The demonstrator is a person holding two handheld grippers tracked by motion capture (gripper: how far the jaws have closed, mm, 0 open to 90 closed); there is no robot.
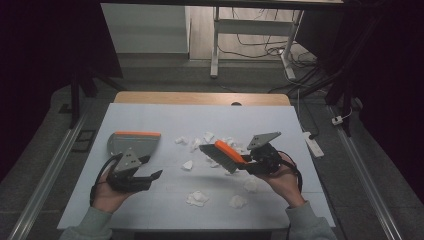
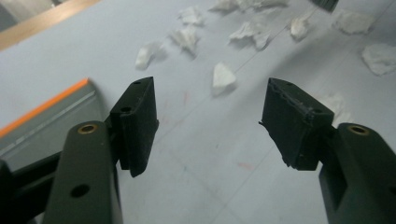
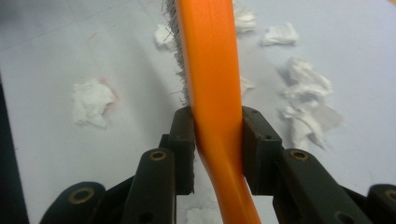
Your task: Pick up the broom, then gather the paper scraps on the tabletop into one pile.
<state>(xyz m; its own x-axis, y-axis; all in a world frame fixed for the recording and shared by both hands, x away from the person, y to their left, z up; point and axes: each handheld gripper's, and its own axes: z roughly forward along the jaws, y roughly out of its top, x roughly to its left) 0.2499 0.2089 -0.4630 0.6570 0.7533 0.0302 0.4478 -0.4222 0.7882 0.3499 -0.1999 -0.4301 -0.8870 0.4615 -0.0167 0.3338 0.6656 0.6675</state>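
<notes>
brush: clamped by its orange handle in right gripper fingers, above worktop centre
paper scraps: scattered mid-worktop toward near edge
dustpan: flat near left edge
left gripper: fingers apart, empty, just beside dustpan
tip: judged best to grip dustpan, tilt lip down, sweep scraps leftward in short strokes

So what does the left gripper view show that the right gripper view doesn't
Left gripper view alone: the grey dustpan with its orange edge lying on the table, and the left gripper with its jaws wide apart and nothing between them. Right gripper view alone: the right gripper clamped on the orange handle of the brush, grey bristles along its left side. Both share the pale table surface and the scattered crumpled white paper scraps.
</notes>
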